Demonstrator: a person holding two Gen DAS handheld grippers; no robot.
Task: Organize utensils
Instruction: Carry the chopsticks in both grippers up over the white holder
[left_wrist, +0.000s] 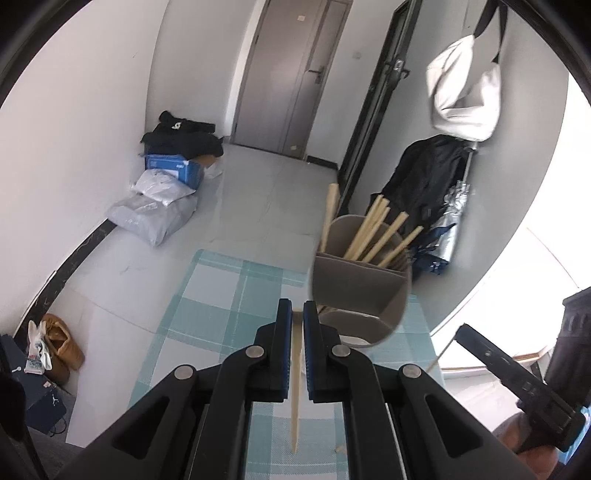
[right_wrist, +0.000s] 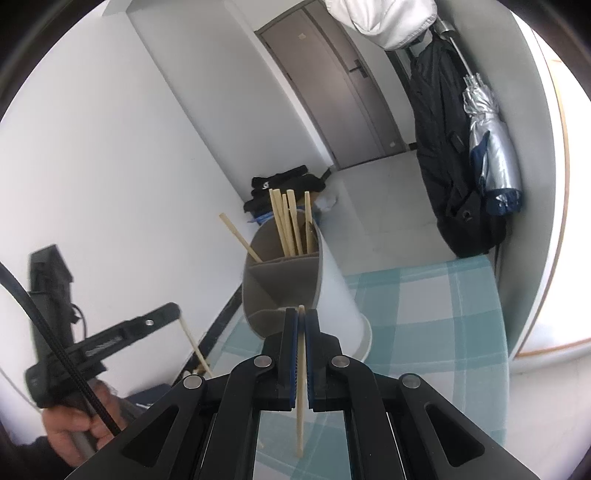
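A teal checked tablecloth (left_wrist: 221, 314) covers the table; a divided utensil holder (left_wrist: 360, 295) stands on it

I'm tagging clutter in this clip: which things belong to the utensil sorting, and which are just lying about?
Job: left gripper, right gripper, each shut on a chopstick; utensil holder.
Lying about: white bag, umbrella, brown shoes.

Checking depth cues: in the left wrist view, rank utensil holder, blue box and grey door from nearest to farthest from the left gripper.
From the left gripper, shut on a chopstick:
1. Utensil holder, just ahead, slightly right, on the checked cloth.
2. Blue box, on the floor, left, by the wall.
3. Grey door, at the far end.
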